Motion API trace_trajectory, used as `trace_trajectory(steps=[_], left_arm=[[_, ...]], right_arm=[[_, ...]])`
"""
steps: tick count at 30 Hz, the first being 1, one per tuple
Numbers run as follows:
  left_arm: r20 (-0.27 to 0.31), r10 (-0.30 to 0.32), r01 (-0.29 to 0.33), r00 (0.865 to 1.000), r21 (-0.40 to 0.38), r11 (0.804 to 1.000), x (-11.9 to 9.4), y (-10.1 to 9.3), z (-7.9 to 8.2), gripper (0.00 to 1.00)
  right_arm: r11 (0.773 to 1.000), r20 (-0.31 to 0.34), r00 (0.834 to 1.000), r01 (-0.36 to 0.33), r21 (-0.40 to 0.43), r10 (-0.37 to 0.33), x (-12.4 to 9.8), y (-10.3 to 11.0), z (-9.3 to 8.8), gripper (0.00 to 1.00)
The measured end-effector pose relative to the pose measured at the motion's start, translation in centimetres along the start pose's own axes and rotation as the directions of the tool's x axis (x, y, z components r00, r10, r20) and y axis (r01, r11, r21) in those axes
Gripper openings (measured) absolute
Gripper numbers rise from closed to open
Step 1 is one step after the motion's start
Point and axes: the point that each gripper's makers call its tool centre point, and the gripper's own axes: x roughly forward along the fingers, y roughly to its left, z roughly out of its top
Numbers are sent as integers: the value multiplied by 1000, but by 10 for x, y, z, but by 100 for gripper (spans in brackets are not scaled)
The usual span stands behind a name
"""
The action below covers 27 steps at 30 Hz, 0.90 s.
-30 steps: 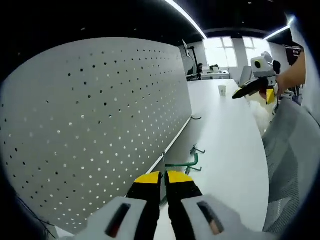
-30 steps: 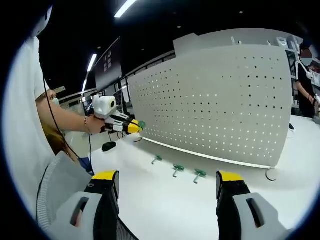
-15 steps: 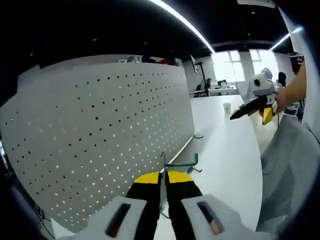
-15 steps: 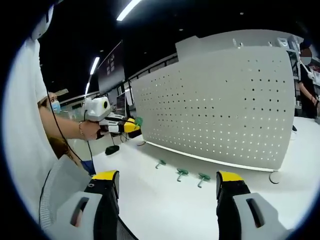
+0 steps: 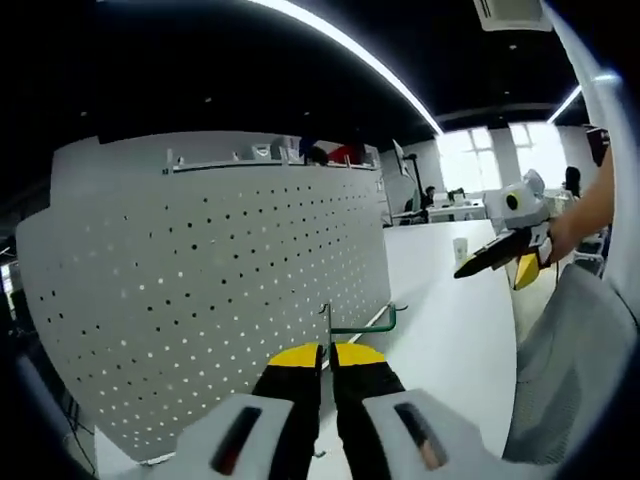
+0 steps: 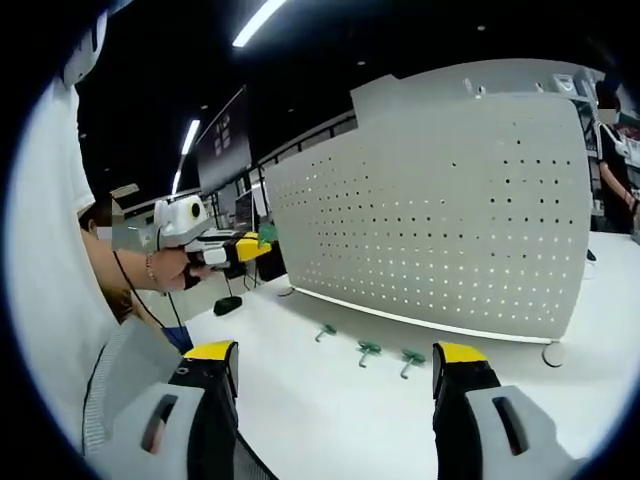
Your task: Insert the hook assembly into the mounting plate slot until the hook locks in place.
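Observation:
A grey pegboard (image 5: 210, 290) stands upright on a white table (image 5: 460, 310); it is the perforated panel (image 6: 440, 230) in the right gripper view too. My left gripper (image 5: 326, 358) is shut on a green hook (image 5: 362, 322), held up in the air in front of the board, clear of the holes. The same left gripper (image 6: 245, 248), in a person's hand, appears at the left of the right gripper view. My right gripper (image 6: 336, 365) is open with nothing between its jaws, and the right gripper (image 5: 500, 255) also shows at the right of the left gripper view.
Three green hooks (image 6: 369, 349) lie on the white table (image 6: 330, 400) in front of the board's foot. A small black object (image 6: 227, 305) sits at the table's far left. A person's sleeve and body fill the left edge of the right gripper view.
My left gripper has risen with the green hook, from near the table to partway up the pegboard. The right gripper has stayed open and nearly still.

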Motion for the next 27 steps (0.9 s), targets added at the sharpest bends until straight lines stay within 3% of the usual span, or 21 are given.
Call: trace_trajectory(steps=[8, 20, 23, 27], left_arm=[[53, 46, -43, 998, -53, 998, -14, -5, 11, 3], [51, 73, -69, 996, -72, 995, -17, -1, 9, 3], [48, 74, -71, 996, -75, 995, -17, -1, 8, 3], [49, 73, -69, 996, -74, 995, -16, -2, 8, 3]], right_arm=[[1000, 18, 1000, -12, 1, 12, -1, 3, 4, 76], [1000, 25, 999, -27, -4, 27, 1, 7, 7, 75], [998, 143, 988, -54, -14, 55, -2, 15, 30, 71], [997, 206, 976, -76, -10, 77, -5, 20, 43, 69]])
